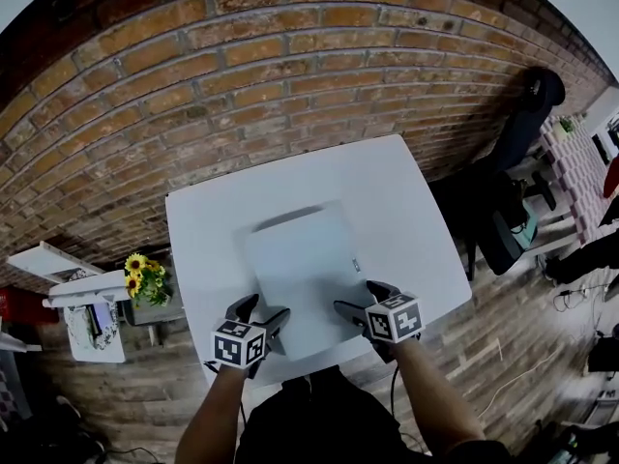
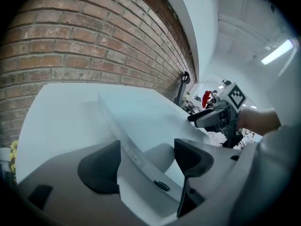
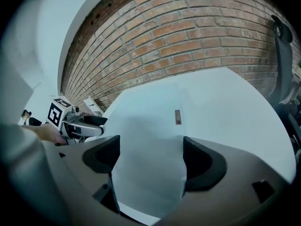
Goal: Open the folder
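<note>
The folder (image 1: 302, 269) lies flat and closed in the middle of the white table (image 1: 406, 201), its long edges running away from the person, probably squared up like this so both tools can meet its near edge together. The left gripper (image 1: 263, 310) sits at the folder's 7 o'clock corner and the right gripper (image 1: 360, 298) at its 5 o'clock corner. Both sets of tongs are spread wide and pinch nothing. In the left gripper view the folder's thick edge, with a ringed hole (image 2: 161, 186) in it, runs between the pads without being pressed. In the right gripper view the pale cover fills the gap between the pads, and a small dark label (image 3: 177, 117) sits further out at 12 o'clock. The spread jaws suggest a grip being lined up (one side to hold the body down, the other to lift the cover, I judge). Opening has not begun.
</note>
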Tool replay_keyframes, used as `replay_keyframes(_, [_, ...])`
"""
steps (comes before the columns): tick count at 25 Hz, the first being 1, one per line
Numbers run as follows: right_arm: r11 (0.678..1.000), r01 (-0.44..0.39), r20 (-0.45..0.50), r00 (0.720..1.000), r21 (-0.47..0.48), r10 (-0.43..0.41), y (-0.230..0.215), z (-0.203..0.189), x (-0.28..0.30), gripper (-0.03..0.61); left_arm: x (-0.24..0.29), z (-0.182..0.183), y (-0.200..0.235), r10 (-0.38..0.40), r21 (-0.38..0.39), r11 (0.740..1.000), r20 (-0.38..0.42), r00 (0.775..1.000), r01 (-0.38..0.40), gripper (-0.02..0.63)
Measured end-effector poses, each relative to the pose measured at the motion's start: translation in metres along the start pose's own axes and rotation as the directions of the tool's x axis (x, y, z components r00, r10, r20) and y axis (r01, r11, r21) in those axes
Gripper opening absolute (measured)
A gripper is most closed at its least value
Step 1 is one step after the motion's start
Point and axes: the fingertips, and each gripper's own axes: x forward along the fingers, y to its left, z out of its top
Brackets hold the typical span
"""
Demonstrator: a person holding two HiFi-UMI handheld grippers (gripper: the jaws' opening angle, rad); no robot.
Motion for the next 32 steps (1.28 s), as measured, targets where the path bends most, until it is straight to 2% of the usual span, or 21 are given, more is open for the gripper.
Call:
replay_keyframes(6, [0.999,-0.053,-0.059,0.997,0.008,0.053,-0.001,0.0,-0.002,0.419,0.004,-0.002,-0.005,-0.03,-0.005,1.0,-0.021,0.999,0.03,0.362])
replay_keyframes(12, [0.997,-0.08,-0.087,0.993,-0.009,0.079,0.004,0.001,0.0,0.417,0.003,-0.005,-0.006,-0.048,-0.041,0.998,-0.007,0.999,0.048,0.361])
replay_keyframes(13, [0.993,-0.12,-0.092,0.989,0.007,0.12,0.011,0.001,0.001,0.41,0.003,-0.006,-0.007,-0.061,-0.04,0.997,-0.004,0.998,0.061,0.362])
replay_keyframes(14, [0.981,-0.19,-0.1,0.976,0.041,0.194,0.025,0.0,0.003,0.374,0.004,-0.007,-0.011,-0.084,-0.027,0.996,-0.01,0.996,0.083,0.36])
replay_keyframes(15, [0.961,-0.267,-0.112,0.955,0.078,0.274,0.045,-0.002,0.007,0.215,0.007,-0.01,-0.02,-0.11,0.0,0.994,-0.029,0.994,0.11,0.36])
replay_keyframes(16, [0.949,-0.307,-0.132,0.94,0.076,0.315,0.064,-0.005,0.012,0.281,0.011,-0.013,-0.03,-0.124,0.037,0.991,-0.057,0.991,0.126,0.36])
replay_keyframes(17, [0.955,-0.297,-0.154,0.943,0.012,0.296,0.076,-0.008,0.015,0.301,0.015,-0.014,-0.037,-0.122,0.067,0.99,-0.079,0.989,0.127,0.368])
replay_keyframes(19, [0.961,-0.238,-0.167,0.962,-0.138,0.214,0.081,-0.007,0.013,0.326,0.017,-0.01,-0.04,-0.095,0.07,0.992,-0.071,0.993,0.1,0.379])
replay_keyframes(20, [0.963,-0.222,-0.154,0.968,-0.154,0.199,0.076,-0.002,0.008,0.352,0.016,-0.007,-0.036,-0.083,0.056,0.995,-0.055,0.995,0.086,0.379])
replay_keyframes(23, [0.985,-0.108,-0.097,0.991,-0.133,0.096,0.028,0.01,-0.007,0.378,0.01,-0.009,-0.023,-0.081,0.017,0.997,-0.038,0.996,0.082,0.38])
replay_keyframes(26, [0.993,0.004,-0.073,0.997,-0.116,-0.012,-0.017,0.013,-0.015,0.418,0.009,-0.01,-0.02,-0.091,0.007,0.996,-0.038,0.995,0.092,0.38])
replay_keyframes(32, [0.991,-0.003,-0.103,0.995,-0.131,-0.01,-0.026,0.004,-0.005,0.436,0.01,-0.008,-0.02,-0.085,0.012,0.996,-0.046,0.995,0.086,0.38])
